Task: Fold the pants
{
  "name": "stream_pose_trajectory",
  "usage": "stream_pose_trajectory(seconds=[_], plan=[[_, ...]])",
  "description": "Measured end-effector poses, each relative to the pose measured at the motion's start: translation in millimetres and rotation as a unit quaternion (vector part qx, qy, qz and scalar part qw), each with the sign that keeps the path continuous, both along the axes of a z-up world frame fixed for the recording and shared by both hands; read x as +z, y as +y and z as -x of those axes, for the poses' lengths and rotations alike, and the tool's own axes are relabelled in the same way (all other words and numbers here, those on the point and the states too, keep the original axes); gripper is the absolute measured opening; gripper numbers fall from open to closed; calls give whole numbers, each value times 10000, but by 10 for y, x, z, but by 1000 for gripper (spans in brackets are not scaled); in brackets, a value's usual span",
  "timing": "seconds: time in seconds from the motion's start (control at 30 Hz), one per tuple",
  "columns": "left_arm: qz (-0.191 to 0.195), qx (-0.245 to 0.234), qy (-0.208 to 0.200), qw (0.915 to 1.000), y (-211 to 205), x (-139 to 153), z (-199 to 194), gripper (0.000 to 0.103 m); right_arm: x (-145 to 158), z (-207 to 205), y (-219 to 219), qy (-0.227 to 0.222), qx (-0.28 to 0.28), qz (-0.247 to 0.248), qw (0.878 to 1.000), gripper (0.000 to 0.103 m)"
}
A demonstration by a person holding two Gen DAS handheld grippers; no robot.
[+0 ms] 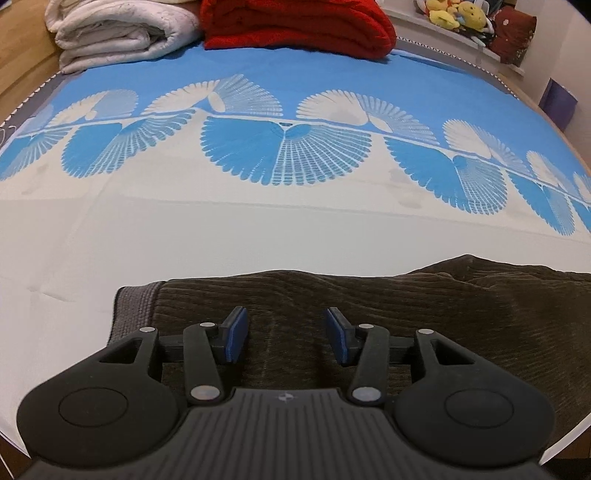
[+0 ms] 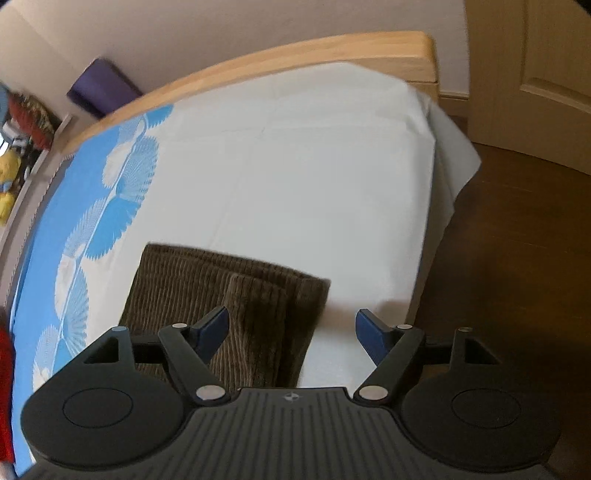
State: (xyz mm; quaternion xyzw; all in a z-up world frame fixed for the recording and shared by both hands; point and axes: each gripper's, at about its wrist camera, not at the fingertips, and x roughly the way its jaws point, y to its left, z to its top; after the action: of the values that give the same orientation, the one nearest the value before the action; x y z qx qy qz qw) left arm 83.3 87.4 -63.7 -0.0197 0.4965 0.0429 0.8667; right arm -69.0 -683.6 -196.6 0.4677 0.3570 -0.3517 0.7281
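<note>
Brown corduroy pants (image 1: 369, 306) lie folded on your bed (image 2: 295, 177), on the white part of the sheet near its front edge. In the left wrist view the cloth runs across the lower frame, with a grey ribbed band at its left end and a rumpled hump toward the right. In the right wrist view you see the pants' (image 2: 221, 291) folded end, one layer lying on another, squared off toward the bed's far wooden edge and well short of the corner where the sheet hangs down.

Your left gripper (image 1: 286, 334) hangs over the pants, tongs partly apart, blue pads (image 1: 236, 332) clear of the cloth, nothing clamped. Your right gripper (image 2: 291, 332) has its tongs wide apart, nothing clamped: the left pad is over the pants, the right pad (image 2: 371, 334) over bare white sheet beside the fold's edge. Whether the tips touch the cloth you cannot tell.

Far edge of the bed, left wrist view: white blanket (image 1: 118, 33) and red blanket (image 1: 295, 26) side by side on the blue patterned part. Plush toys (image 1: 454, 14) sit on a shelf beyond the far right corner. Dark wood floor (image 2: 517, 258) and a door (image 2: 535, 74) lie past the bed's right side.
</note>
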Motion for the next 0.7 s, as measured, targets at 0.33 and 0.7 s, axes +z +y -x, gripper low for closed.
stream_pose_trajectory(seconds=[0.33,0.7], plan=[[-82,-57,28,9999,-22,-38,-10,52,-139,-472,185,549,458,19,9974,70],[20,-170,-48,9998,-16,25,23,52,211,-580,441,237,520,597,9966,20]])
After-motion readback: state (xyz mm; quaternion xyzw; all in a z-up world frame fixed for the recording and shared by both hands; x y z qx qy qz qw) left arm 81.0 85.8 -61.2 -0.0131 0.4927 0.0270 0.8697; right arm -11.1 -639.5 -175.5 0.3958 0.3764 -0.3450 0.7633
